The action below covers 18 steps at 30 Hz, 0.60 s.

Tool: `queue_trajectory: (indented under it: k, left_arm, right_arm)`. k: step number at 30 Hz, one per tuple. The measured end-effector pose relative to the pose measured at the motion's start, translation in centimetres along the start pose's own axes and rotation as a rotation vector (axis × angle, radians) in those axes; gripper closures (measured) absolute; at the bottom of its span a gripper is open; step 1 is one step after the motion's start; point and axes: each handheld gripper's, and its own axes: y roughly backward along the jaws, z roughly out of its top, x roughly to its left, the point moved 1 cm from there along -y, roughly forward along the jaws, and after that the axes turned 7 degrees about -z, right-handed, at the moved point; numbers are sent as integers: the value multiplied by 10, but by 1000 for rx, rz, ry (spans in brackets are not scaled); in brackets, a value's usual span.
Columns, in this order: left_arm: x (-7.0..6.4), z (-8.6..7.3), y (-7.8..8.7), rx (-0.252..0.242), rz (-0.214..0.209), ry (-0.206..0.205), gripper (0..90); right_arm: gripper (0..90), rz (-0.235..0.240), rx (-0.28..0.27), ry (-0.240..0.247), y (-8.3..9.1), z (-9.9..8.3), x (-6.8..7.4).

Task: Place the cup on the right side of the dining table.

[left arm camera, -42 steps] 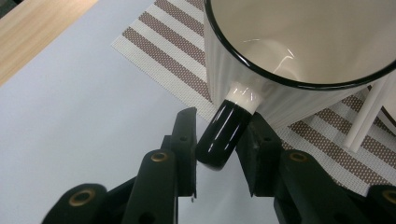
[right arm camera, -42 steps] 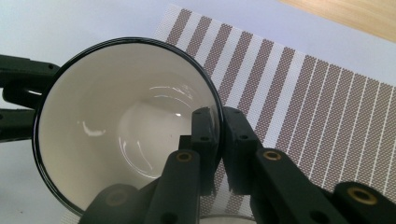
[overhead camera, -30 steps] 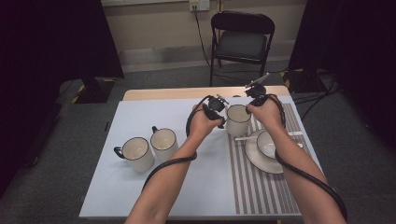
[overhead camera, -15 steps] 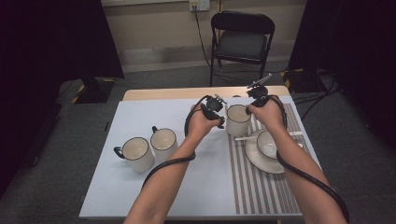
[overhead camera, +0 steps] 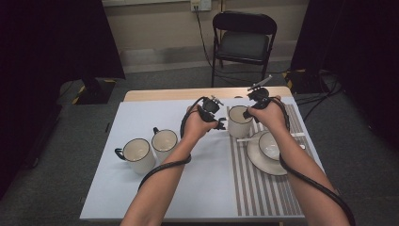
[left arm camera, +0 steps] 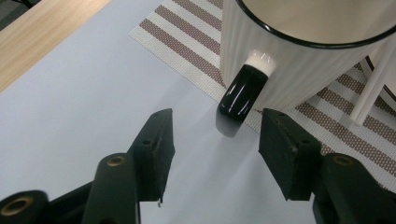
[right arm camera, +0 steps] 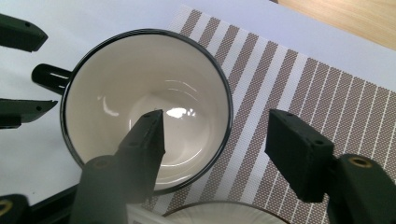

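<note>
Mug (right arm camera: 147, 109) upright on striped placemat (right arm camera: 299, 93), left gripper (left arm camera: 215, 140) agape facing black handle (left arm camera: 243, 91), right gripper (right arm camera: 215, 135) spread wide, straddling rim.

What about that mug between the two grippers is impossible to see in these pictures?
- Mug: its far side and base, cut off by the top edge of the left gripper view.
- Its black handle: partly covered by the rim in the right gripper view.
- Bowl on the saucer: contents too small in the high view.

Both grippers flank mug (overhead camera: 239, 121) on striped mat (overhead camera: 263, 188) — L gripper (overhead camera: 217, 123) beside handle, R gripper (overhead camera: 250, 113) at rim.
</note>
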Motion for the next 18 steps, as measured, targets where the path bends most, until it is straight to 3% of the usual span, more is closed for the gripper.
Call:
queue_trajectory:
  k: [9,18]
  left_arm:
    - [-1,-9,5,-6,-25,9,308]
    - [-5,-11,16,-4,-34,-7,263]
  right_arm:
    - [251,-6,-11,8,5,-1,5]
    - [204,-7,-22,19,12,-5,5]
